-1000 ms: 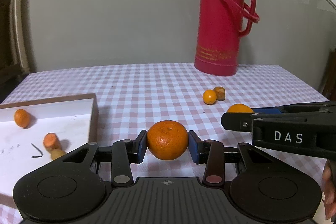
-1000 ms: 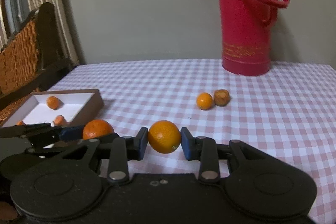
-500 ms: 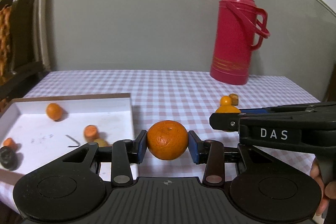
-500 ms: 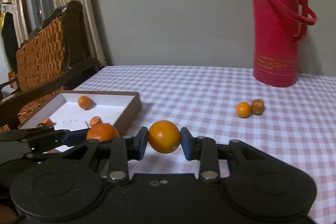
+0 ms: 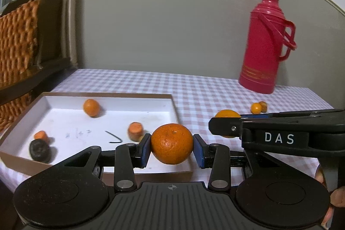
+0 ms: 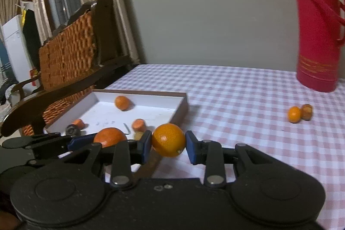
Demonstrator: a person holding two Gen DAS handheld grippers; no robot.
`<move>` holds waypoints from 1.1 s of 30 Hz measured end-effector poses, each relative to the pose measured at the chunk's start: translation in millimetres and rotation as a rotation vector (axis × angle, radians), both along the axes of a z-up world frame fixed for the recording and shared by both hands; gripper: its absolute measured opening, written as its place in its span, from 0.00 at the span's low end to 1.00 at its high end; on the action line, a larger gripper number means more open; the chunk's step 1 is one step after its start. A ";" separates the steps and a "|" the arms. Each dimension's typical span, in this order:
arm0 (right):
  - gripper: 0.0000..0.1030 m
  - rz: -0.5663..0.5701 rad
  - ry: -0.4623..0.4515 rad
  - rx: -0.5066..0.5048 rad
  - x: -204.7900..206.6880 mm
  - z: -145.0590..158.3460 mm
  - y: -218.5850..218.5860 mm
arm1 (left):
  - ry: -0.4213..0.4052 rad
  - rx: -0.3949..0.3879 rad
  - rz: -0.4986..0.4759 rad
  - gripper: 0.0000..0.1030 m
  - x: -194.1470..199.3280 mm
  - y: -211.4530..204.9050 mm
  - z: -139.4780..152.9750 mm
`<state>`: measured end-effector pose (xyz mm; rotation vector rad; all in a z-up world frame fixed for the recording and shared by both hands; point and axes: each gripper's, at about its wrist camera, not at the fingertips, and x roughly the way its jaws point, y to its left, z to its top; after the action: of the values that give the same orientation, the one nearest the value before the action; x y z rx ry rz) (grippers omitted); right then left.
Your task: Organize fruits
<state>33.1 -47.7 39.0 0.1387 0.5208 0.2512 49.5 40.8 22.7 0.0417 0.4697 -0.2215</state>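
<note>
My left gripper [image 5: 171, 148] is shut on a rough-skinned mandarin [image 5: 171, 143], held above the near right corner of the white tray [image 5: 64, 165]. My right gripper [image 6: 168, 144] is shut on a smoother orange [image 6: 168, 140], just right of the tray's [image 6: 182, 109] near corner. Each gripper shows in the other's view: the right gripper [image 5: 228, 124] at the right with its orange [image 5: 227, 114], the left gripper [image 6: 107, 139] at the lower left with its mandarin [image 6: 110, 136]. Inside the tray lie an orange fruit [image 5: 91, 107], two carrot-like pieces [image 5: 135, 131] and a dark round thing [image 5: 39, 150].
A small orange fruit [image 6: 294, 114] and a brown one [image 6: 307, 111] lie together on the checked tablecloth [image 6: 237, 96]. A red thermos [image 6: 319, 25] stands at the back right. A wicker chair [image 6: 64, 61] stands left of the table. A hand [image 5: 332, 197] shows at the right edge.
Both grippers have carried their fruit to the left, toward the tray. The tray now fills more of both views, and the thermos and the two loose fruits have slid right.
</note>
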 end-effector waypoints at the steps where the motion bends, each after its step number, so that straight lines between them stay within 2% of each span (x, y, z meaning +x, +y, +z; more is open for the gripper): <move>1: 0.24 0.011 -0.001 0.003 1.0 0.3 4.1 | -0.002 -0.001 0.006 0.40 -0.1 2.4 0.1; 17: 0.24 0.105 -0.050 0.064 21.0 1.8 52.7 | -0.012 -0.053 0.172 0.40 7.3 70.9 -0.6; 33: 0.25 0.077 -0.076 0.089 41.6 -5.9 70.6 | -0.034 -0.082 0.300 0.40 21.5 109.1 -1.3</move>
<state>74.7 22.9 33.1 0.1953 0.4404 0.3532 71.0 149.9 21.5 -0.1046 0.4267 0.0548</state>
